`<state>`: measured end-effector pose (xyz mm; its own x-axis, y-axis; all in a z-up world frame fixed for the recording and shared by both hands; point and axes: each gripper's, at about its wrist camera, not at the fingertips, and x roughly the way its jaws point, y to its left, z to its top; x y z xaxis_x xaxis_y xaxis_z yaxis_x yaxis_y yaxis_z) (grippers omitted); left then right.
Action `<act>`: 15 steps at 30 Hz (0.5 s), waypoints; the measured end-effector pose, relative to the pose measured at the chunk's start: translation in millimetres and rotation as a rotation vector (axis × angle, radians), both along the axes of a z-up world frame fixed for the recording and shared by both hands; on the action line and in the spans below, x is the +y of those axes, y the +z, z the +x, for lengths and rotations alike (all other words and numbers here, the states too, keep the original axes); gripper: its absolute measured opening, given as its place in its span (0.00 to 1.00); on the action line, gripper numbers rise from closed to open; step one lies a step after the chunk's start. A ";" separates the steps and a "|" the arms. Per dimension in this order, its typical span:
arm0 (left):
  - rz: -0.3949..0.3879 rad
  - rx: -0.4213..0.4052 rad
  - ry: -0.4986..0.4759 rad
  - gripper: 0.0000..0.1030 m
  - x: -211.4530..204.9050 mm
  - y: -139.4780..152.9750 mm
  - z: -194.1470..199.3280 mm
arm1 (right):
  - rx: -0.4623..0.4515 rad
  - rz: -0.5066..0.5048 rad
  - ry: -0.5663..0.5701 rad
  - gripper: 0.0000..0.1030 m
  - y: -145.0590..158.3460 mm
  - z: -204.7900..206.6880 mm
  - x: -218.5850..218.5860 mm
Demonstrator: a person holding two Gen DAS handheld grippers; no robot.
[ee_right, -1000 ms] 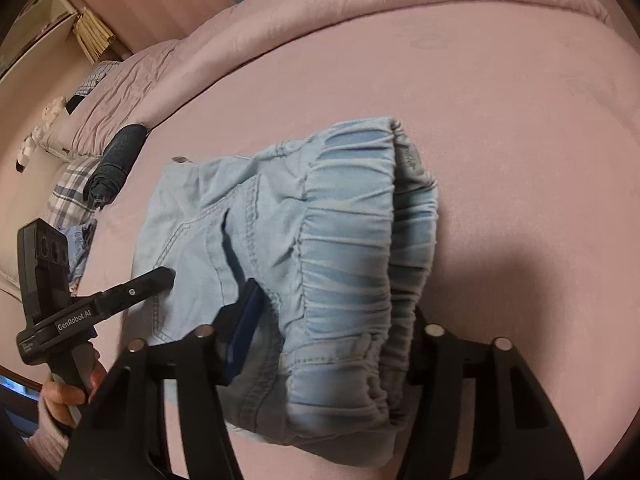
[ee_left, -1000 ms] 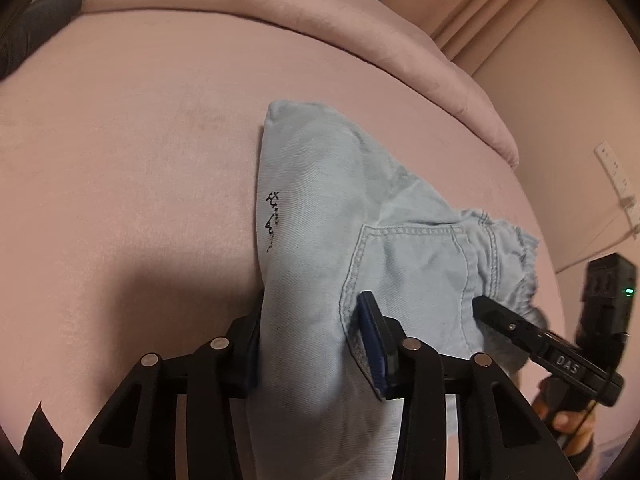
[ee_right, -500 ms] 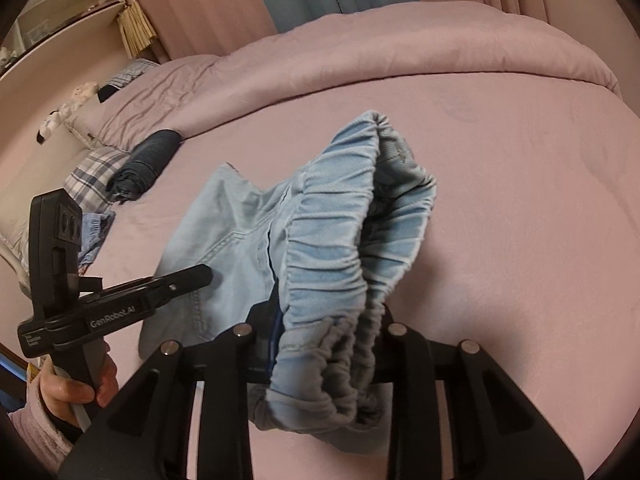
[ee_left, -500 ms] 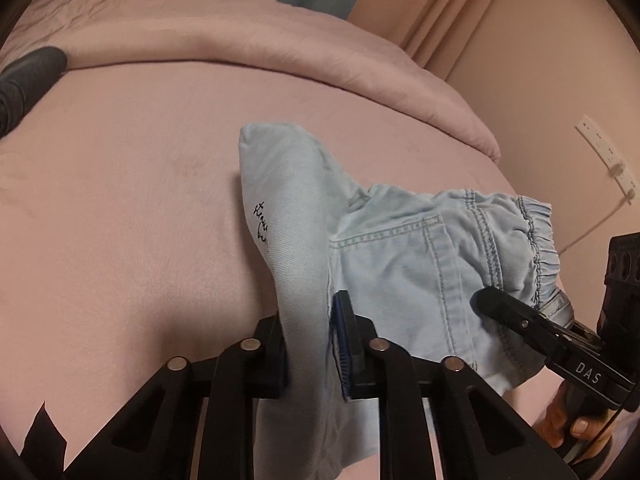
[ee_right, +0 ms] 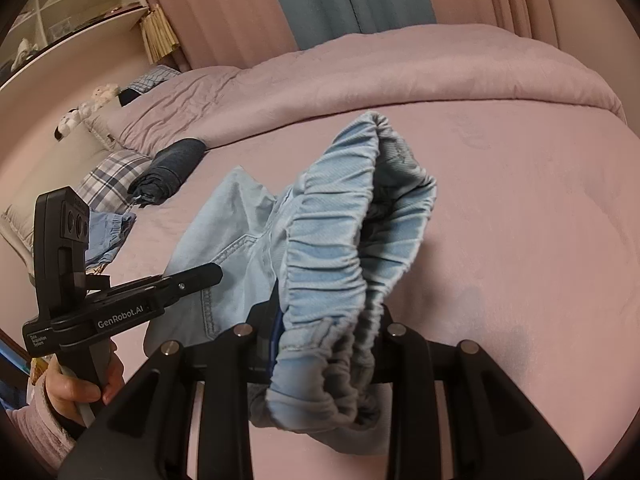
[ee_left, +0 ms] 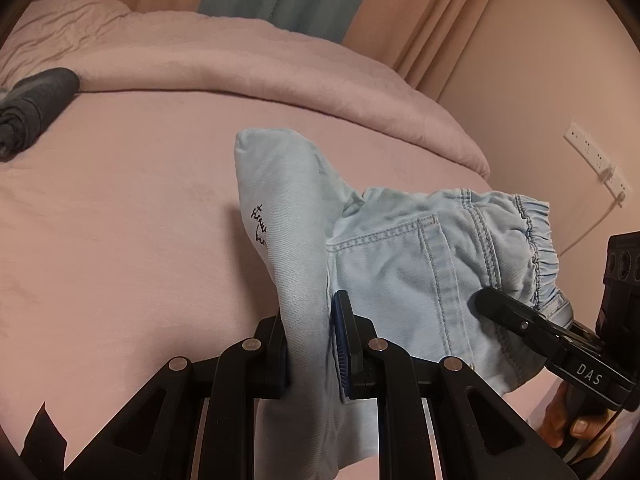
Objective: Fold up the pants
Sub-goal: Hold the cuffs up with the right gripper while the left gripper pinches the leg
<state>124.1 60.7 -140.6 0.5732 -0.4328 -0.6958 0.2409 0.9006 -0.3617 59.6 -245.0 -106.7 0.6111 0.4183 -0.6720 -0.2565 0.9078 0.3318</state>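
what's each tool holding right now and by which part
Both hold the light blue pants. The left tool is clamped on a fold of the leg fabric; the right tool is clamped on the bunched elastic waistband.

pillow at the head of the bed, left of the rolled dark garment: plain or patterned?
Patterned: the pillow is a grey-and-white plaid check. Shows best in the right wrist view.

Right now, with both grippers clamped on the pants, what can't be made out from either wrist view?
- Left wrist: the pants below the left gripper are cut off by the bottom edge.
- Left wrist: ink marking too small to read.
- Right wrist: the right gripper pads are hidden by the bunched waistband.
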 end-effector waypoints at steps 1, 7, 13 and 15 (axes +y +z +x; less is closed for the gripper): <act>0.000 -0.004 0.004 0.16 1.7 1.8 -1.2 | -0.007 -0.001 0.008 0.28 2.7 -0.6 2.2; 0.004 -0.025 0.044 0.16 15.8 11.1 -6.9 | -0.045 -0.007 0.050 0.28 16.6 -3.9 22.0; 0.011 -0.051 0.102 0.16 40.3 22.3 -14.7 | -0.075 -0.001 0.114 0.28 27.5 -1.8 47.1; 0.008 -0.057 0.126 0.16 51.0 25.6 -16.8 | -0.082 -0.002 0.135 0.28 29.5 -0.9 56.5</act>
<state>107.3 111.6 -115.0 0.6613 -0.3496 -0.6637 0.1454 0.9277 -0.3437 58.7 -188.6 -77.2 0.6023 0.4989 -0.6232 -0.4020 0.8640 0.3032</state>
